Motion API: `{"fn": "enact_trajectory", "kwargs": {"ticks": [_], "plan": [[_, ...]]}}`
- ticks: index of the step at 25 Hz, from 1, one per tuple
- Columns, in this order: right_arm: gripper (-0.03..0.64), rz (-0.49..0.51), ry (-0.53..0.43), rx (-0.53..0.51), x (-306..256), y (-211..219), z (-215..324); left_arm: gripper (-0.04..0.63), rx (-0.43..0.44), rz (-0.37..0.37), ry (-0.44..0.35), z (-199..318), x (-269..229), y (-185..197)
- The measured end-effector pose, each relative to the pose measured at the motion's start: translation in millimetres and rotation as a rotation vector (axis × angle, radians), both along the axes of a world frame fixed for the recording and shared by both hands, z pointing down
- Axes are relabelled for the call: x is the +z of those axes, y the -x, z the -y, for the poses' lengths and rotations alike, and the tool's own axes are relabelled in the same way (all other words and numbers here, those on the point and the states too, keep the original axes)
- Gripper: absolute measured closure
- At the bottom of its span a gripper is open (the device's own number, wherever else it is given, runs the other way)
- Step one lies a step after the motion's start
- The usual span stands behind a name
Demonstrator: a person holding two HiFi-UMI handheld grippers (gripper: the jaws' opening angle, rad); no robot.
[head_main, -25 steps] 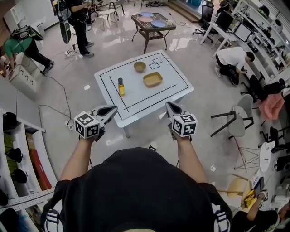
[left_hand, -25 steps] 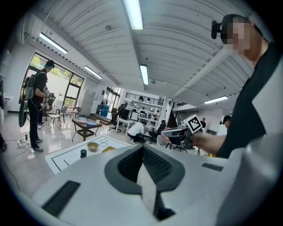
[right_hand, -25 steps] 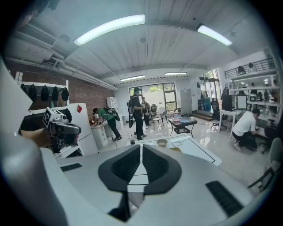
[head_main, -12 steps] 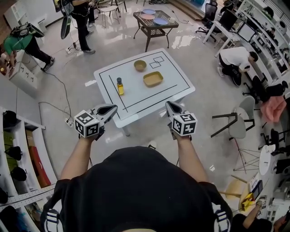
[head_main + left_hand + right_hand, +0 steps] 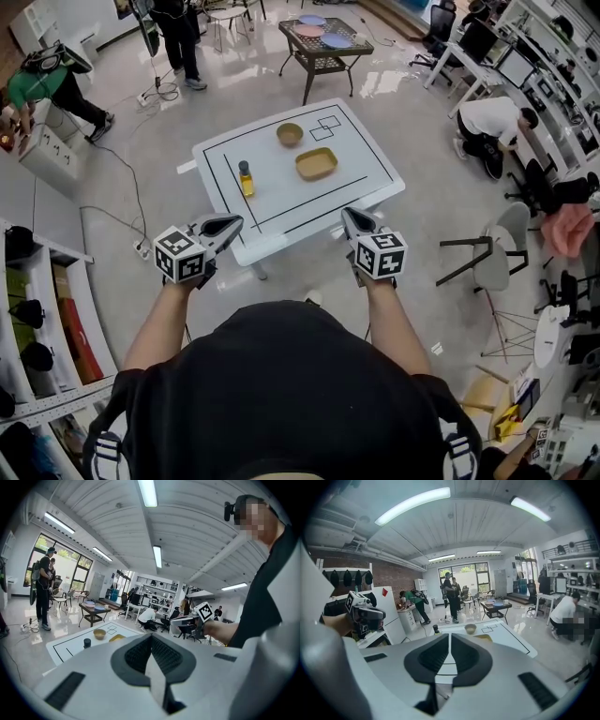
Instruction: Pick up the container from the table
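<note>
Container (image 5: 317,164) waits on the table (image 5: 281,202), untouched. Left gripper (image 5: 232,224) and right gripper (image 5: 349,217) hover short of it, both pressed together and empty, since there's nothing within reach.

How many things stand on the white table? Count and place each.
3: a bottle at the left, a bowl toward the far edge, a yellow container near the middle. Nothing looks hidden.

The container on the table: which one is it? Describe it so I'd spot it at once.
Find the white table with black lines in the middle of the floor. Of three things on it, the container lies rightmost. It is shallow, yellow and rectangular, unlike the round bowl beyond it and the upright dark-capped bottle to its left.
</note>
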State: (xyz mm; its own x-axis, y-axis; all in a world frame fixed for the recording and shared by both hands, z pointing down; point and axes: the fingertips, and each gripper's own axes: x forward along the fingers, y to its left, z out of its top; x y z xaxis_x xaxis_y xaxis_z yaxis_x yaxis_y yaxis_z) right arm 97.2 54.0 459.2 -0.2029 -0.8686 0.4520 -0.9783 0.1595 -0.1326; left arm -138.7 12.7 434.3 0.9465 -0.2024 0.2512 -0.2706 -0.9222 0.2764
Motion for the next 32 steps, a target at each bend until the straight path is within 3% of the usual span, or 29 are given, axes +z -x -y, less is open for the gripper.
{"fn": "enact_trajectory", "kwargs": {"ticks": [32], "plan": [[0.598,0.027,0.071,-0.087,38.9,-61.7,58.5,0.589,-0.058,0.021,0.042,46.6,19.9,-77.8]]}}
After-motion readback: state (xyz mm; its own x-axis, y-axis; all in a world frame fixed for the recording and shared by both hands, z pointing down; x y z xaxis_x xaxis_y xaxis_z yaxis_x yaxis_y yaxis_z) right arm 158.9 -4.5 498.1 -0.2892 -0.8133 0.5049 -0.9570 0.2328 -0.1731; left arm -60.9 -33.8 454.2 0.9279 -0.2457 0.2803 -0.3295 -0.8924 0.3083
